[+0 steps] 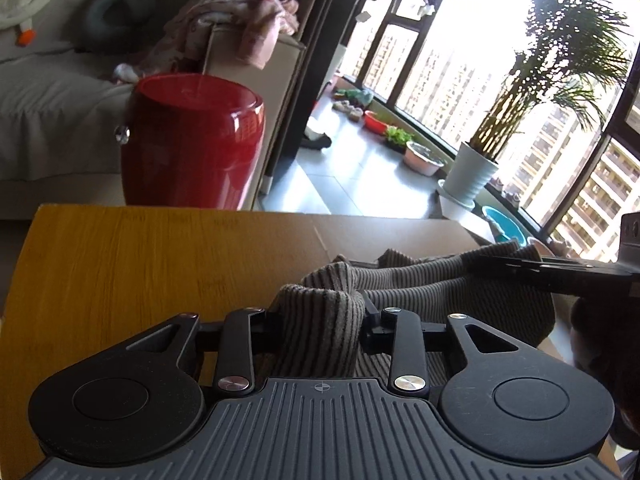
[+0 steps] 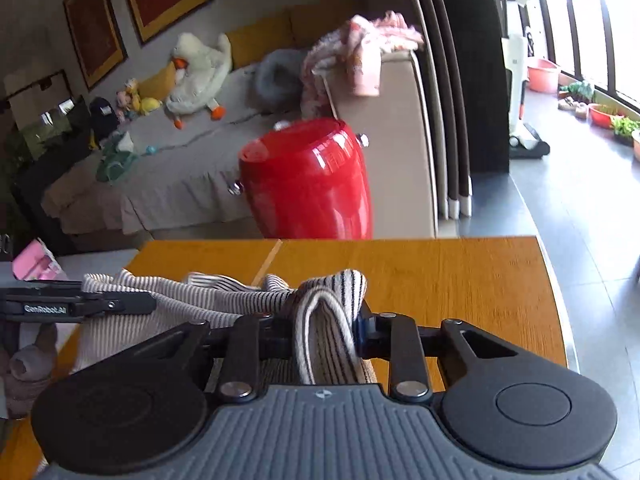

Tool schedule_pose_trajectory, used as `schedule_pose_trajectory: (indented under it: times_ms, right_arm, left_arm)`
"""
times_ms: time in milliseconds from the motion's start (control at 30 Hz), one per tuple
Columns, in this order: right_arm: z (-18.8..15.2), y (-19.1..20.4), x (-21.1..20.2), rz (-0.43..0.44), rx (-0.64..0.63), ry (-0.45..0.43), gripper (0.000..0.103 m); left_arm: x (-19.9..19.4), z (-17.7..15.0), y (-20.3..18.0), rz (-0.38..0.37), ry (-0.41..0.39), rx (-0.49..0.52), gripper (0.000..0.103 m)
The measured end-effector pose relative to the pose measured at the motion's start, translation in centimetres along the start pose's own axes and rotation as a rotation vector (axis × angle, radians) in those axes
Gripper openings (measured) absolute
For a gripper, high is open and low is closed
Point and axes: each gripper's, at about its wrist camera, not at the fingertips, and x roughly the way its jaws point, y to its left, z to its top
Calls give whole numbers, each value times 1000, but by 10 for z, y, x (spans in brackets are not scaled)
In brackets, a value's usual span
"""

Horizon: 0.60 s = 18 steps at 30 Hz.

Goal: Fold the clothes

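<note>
A striped knit garment (image 1: 440, 280), white with thin dark stripes, hangs stretched between my two grippers above the wooden table (image 1: 140, 264). My left gripper (image 1: 320, 316) is shut on a bunched fold of it. My right gripper (image 2: 326, 320) is shut on another bunched fold of the garment (image 2: 192, 300). The right gripper's fingers (image 1: 540, 268) reach in from the right in the left wrist view. The left gripper's fingers (image 2: 88, 305) reach in from the left in the right wrist view. The table (image 2: 440, 280) lies under the cloth.
A red glossy barrel stool (image 1: 192, 140) stands beyond the table's far edge, also in the right wrist view (image 2: 308, 180). A sofa (image 2: 180, 168) with a plush duck and pink clothes stands behind. A potted palm (image 1: 480, 168) and bowls stand by the window.
</note>
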Motion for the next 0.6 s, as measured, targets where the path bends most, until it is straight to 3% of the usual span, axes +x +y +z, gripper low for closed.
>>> schedule_pose_trajectory:
  times_ms: [133,300,400,600]
  right_arm:
    - [-10,21,-78,50,-73,-87,25]
    - [-56,52,-155,38,-187,-93,21]
    - [-91,61,-179,18,-208,-51,20]
    - [-164,60,-197,-55,-183,91,20]
  left_arm:
    - [-71,-21,-33,-22,-74,106,35]
    - [-142,-62,-71,-48,-113,208,36]
    - [-165,-99,-88,-49,-78,257,36]
    - [-175,-165,-103,-63,78,294,44]
